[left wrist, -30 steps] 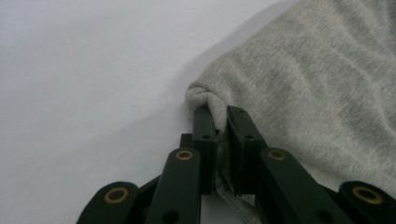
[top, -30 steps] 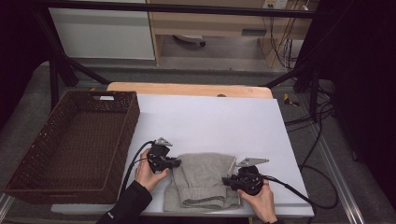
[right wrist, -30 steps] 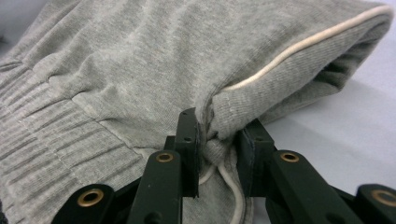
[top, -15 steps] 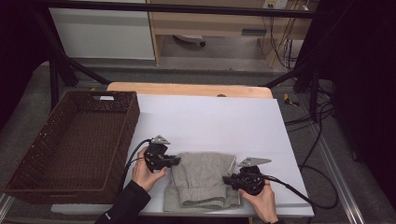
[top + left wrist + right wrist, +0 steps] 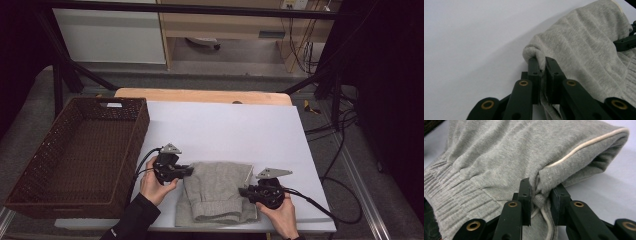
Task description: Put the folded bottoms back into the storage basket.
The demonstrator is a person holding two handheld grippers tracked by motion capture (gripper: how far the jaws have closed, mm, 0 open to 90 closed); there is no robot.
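A folded grey knit garment (image 5: 217, 195) with ribbed cuffs lies near the front edge of the white table (image 5: 225, 130). My left gripper (image 5: 189, 171) sits at the garment's left edge, shut on a rolled fold of the grey garment (image 5: 579, 47), which is pinched between the pads. At the garment's right edge, my right gripper (image 5: 244, 191) is shut on a bunched fold of the grey garment (image 5: 499, 157) beside its cream-piped hem, with a drawstring running between the jaws. A hand holds each gripper.
A dark woven basket (image 5: 141, 125) stands on the left of the table, close to my left hand. A wooden strip (image 5: 200, 95) edges the far side. Black cables (image 5: 330, 200) trail off the right side toward the floor.
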